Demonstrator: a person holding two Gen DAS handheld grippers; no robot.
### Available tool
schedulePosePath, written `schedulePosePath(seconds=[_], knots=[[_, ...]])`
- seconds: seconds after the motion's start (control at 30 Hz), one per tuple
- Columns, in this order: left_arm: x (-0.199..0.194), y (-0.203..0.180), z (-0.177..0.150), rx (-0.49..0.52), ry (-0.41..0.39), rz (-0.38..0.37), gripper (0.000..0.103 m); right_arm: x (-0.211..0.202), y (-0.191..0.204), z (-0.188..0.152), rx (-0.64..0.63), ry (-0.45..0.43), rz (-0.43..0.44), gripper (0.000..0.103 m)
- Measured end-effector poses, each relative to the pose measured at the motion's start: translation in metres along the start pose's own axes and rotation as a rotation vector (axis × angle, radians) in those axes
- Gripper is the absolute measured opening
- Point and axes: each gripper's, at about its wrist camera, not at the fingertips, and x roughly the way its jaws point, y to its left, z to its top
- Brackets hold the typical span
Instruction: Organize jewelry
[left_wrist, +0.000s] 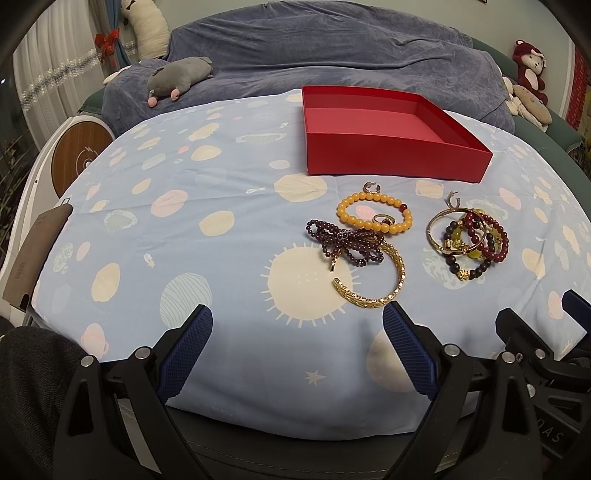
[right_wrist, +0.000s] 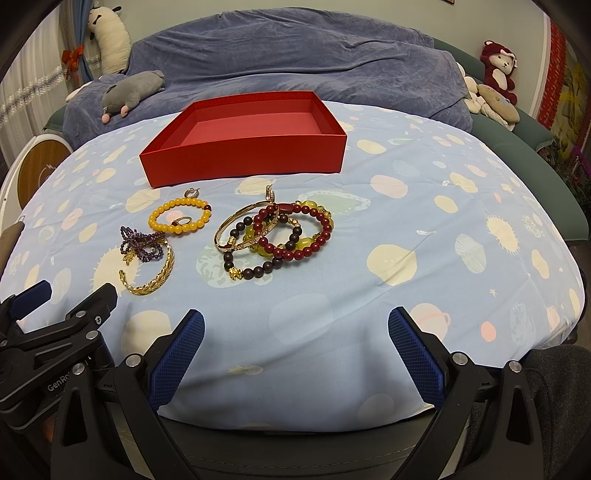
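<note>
Grippers: left gripper (left_wrist: 297, 321) and right gripper (right_wrist: 295, 325) both gape wide, empty, at the bedspread's (right_wrist: 424, 236) near edge.
Jewelry: gold leaf cuff (left_wrist: 373, 275) lies just ahead-right of the left gripper, nearer it; red box (left_wrist: 391, 129) beyond.

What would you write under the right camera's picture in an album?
Open right claw hovers over a planet-print cloth, facing bracelets heaped before an empty red box.
</note>
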Motion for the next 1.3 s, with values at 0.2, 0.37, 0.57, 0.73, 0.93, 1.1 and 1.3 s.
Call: schedulePosePath(seconds=[0.2, 0.37, 0.57, 0.73, 0.93, 1.1, 1.3], knots=[[-0.0001, 0.0000, -0.0001, 0.000, -0.001, 0.000, 0.089, -0.0027, 0.0016, 0.0006, 0.000, -0.002, 0.002, 0.096], [-0.0003, -0.0002, -0.0002, 0.000, -0.001, 0.000, 0.089, -0.0024, 0.0017, 0.0006, 0.000, -0.001, 0.001, 0.096], [0.0000, -0.0001, -0.0002, 0.000, -0.001, 0.001, 0.089, -0.0021, 0.0015, 0.0006, 0.000, -0.002, 0.001, 0.096], [0.0001, -0.0001, -0.0003, 0.000, -0.001, 0.000, 0.089, -0.0026, 0.0018, 0.0007, 0.000, -0.002, 0.002, 0.096], [-0.0002, -0.0003, -0.0003, 0.000, -0.001, 0.001, 0.089, -0.0022, 0.0018, 0.0003, 0.000, -0.001, 0.004, 0.096], [0.0002, 0.0000, -0.0004, 0.000, -0.001, -0.001, 0.089, -0.0031, 0.0015, 0.0020, 0.001, 0.001, 0.011, 0.096], [-0.0016, 0.0044, 0.0016, -0.024, 0.004, -0.015, 0.089, -0.0041, 0.0012, 0.0027, 0.002, -0.005, 0.035, 0.096]])
